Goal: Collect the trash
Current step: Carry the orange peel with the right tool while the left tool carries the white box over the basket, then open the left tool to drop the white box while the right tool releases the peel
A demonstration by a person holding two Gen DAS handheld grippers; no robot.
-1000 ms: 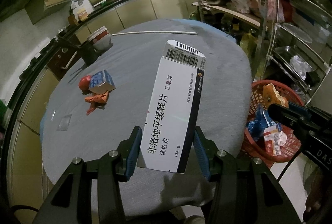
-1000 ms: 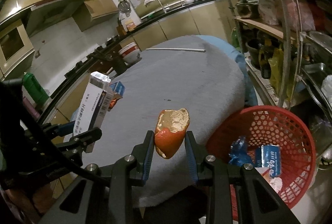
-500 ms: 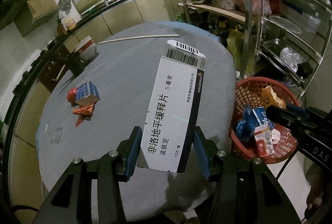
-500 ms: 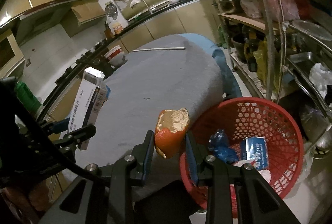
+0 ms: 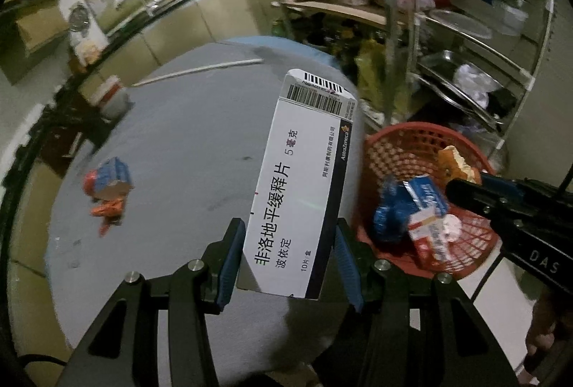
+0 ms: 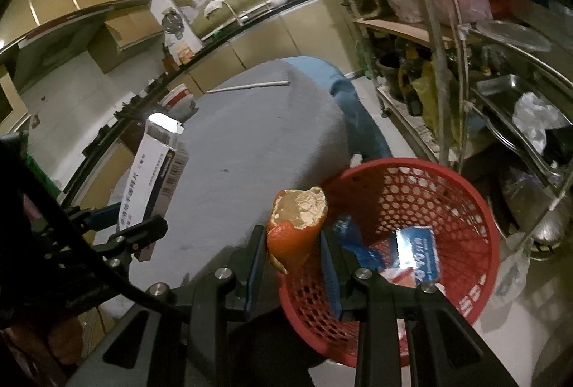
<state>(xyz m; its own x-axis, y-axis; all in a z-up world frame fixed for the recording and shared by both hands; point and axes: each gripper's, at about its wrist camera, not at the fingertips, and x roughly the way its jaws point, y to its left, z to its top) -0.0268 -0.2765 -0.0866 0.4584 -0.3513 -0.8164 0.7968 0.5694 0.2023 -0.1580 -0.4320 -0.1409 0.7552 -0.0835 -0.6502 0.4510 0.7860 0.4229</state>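
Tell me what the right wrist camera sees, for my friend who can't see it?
The right gripper pinches a piece of orange peel at the near rim of a red basket holding blue and white wrappers. To the left, the left gripper holds a white medicine box over a grey table.

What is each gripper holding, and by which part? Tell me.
The left gripper clamps the medicine box by the long sides of its lower end. The right gripper pinches the orange peel by its lower orange part.
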